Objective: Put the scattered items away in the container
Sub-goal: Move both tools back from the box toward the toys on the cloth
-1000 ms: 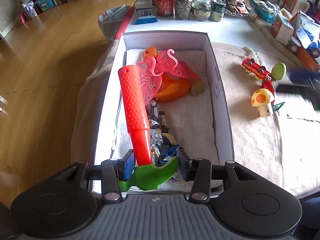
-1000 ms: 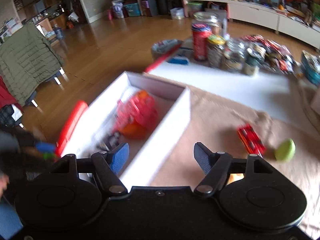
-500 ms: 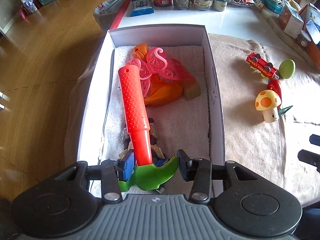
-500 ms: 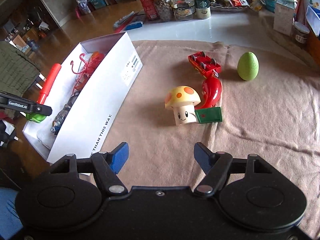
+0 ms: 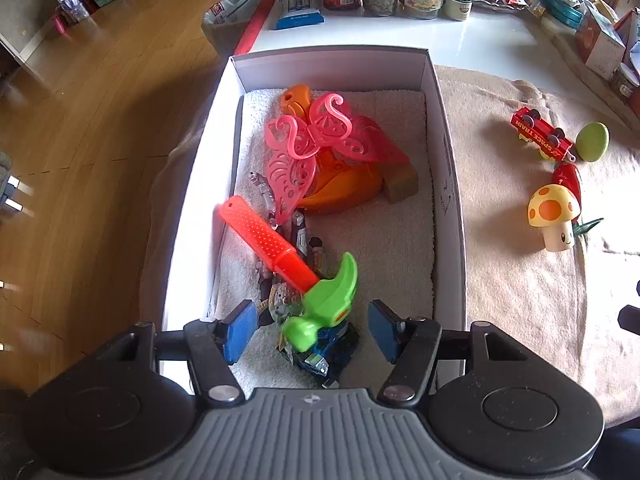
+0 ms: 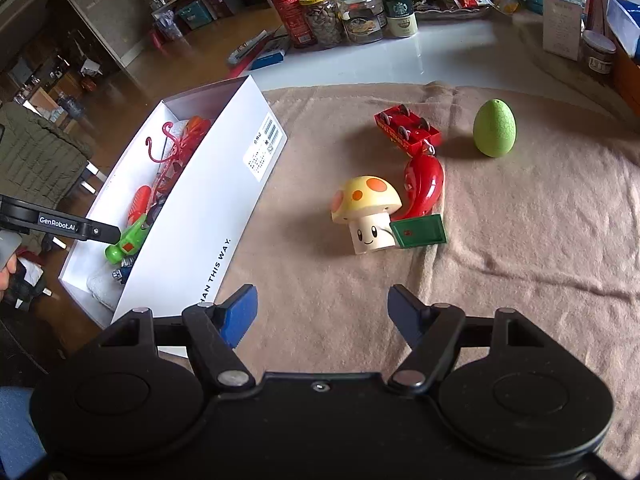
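The toy hammer (image 5: pixel 304 276), red handle and green head, lies loose in the white box (image 5: pixel 448 184) on top of a robot toy (image 5: pixel 320 352). My left gripper (image 5: pixel 310 330) hangs over it with its jaws opening, the pads clear of the hammer head. Pink butterflies (image 5: pixel 316 140) and an orange toy (image 5: pixel 340 192) lie further in. On the beige cloth sit the mushroom (image 6: pixel 366 212), red chili (image 6: pixel 424 184), red train car (image 6: pixel 408 128) and green egg (image 6: pixel 494 128). My right gripper (image 6: pixel 320 312) is open above the cloth, short of the mushroom.
Jars and cans (image 6: pixel 340 12) stand in a row at the back of the white table. Boxes and packets (image 6: pixel 560 20) crowd the back right. The box's long wall (image 6: pixel 224 208) lies left of my right gripper. Wooden floor (image 5: pixel 80 120) drops off left of the box.
My left gripper has let go of the hammer, which fell flat onto the toys in the box. My right gripper swung from over the box to the cloth before the mushroom.
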Demonstrator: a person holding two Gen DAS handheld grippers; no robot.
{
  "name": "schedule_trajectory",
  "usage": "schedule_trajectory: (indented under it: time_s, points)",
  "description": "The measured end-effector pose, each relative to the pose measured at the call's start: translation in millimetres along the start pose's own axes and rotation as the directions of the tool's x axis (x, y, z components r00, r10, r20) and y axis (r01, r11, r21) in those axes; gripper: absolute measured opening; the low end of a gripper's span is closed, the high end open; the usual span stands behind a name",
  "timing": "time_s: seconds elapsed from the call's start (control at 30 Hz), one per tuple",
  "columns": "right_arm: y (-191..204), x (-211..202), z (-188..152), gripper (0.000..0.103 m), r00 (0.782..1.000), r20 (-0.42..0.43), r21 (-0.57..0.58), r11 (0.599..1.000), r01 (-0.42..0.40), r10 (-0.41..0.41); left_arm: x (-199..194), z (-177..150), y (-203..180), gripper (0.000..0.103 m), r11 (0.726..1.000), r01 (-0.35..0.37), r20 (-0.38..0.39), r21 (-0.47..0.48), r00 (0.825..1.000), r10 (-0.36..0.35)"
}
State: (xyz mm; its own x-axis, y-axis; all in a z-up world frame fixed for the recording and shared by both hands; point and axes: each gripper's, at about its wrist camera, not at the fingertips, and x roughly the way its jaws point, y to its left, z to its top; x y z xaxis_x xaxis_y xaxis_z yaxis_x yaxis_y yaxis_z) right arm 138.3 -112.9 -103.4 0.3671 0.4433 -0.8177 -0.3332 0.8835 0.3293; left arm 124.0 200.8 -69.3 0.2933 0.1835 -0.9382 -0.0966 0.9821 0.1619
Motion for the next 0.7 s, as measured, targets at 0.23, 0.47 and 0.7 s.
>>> schedule_trajectory:
  time_s: [0.23,0.47,0.7]
  points:
    - [-3,0,0,0.07,1.0,-0.004,0.006,1.0,0.006,-0.006,-23,-10,-7,0.069,0.999,-0.015,0.043,0.034,0.999,0.014]
    - [-12,-5,-1,0.07,1.0,0.006,0.029,1.0,0.006,-0.007,-52,-18,-27,0.07,0.998,0.007,0.093,0.062,0.996,-0.013]
    - [-29,-18,-2,0.07,0.999,0.032,0.079,0.997,0.01,-0.012,-76,-23,-71,0.074,0.992,0.072,0.137,0.108,0.987,-0.086]
